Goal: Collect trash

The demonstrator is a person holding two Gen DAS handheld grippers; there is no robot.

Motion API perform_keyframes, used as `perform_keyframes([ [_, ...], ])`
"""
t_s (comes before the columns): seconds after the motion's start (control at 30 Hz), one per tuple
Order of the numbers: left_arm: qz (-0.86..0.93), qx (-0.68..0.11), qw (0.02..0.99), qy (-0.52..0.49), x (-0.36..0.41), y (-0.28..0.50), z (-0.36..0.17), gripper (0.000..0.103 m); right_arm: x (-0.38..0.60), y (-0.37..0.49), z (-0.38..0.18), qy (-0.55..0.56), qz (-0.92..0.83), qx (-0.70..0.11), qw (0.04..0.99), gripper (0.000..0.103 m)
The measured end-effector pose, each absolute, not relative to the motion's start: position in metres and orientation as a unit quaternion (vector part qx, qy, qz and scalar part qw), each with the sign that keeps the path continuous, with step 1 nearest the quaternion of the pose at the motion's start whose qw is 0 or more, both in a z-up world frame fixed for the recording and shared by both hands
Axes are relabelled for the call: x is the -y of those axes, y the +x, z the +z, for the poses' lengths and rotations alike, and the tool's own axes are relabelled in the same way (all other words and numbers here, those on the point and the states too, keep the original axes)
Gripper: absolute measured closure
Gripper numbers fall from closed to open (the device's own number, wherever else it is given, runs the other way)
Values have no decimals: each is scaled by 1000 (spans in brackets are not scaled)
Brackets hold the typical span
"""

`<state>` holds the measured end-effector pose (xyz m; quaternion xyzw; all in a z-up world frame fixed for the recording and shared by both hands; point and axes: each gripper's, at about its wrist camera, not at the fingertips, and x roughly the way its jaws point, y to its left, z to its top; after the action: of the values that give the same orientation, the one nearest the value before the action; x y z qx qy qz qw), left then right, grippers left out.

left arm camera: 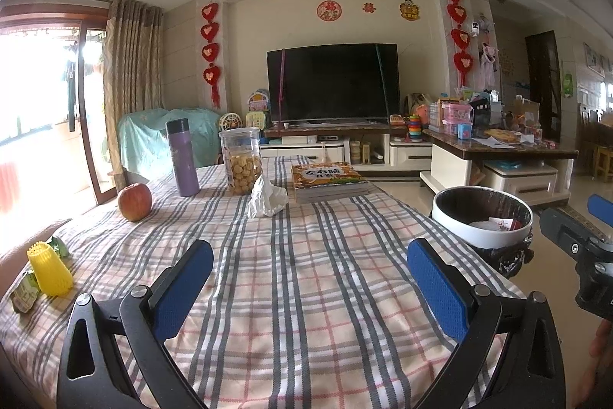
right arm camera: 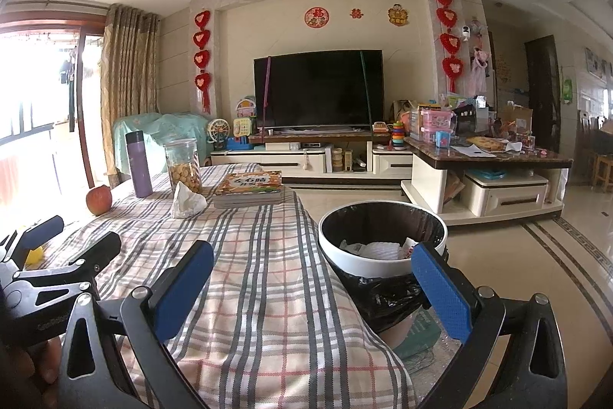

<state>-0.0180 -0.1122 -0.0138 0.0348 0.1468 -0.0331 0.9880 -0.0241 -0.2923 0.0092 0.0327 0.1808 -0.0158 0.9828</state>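
My left gripper (left arm camera: 310,286) is open over the checked tablecloth (left arm camera: 299,255), nothing between its blue pads. A crumpled white paper (left arm camera: 266,200) lies ahead near the biscuit jar. A yellow foam fruit net (left arm camera: 49,269) and green wrappers (left arm camera: 27,290) lie at the table's left edge. My right gripper (right arm camera: 312,290) is open too, at the table's right edge, with its right finger in front of the white bin (right arm camera: 383,240). The bin has a black liner and holds white and red scraps. The crumpled paper (right arm camera: 187,202) also shows in the right wrist view.
On the table stand an apple (left arm camera: 134,202), a purple flask (left arm camera: 183,158), a biscuit jar (left arm camera: 243,160) and a stack of books (left arm camera: 329,181). Beyond are a TV (left arm camera: 333,87), a low cabinet and a cluttered side table (left arm camera: 498,144). Tiled floor lies to the right.
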Motion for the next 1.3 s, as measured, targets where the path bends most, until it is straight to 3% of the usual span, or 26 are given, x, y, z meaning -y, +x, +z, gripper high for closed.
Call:
perform_keyframes([
  [1.3,-39,-165,985,29,110,-7,-16,0,286,-20,-3,35,-7,-198,980,0],
])
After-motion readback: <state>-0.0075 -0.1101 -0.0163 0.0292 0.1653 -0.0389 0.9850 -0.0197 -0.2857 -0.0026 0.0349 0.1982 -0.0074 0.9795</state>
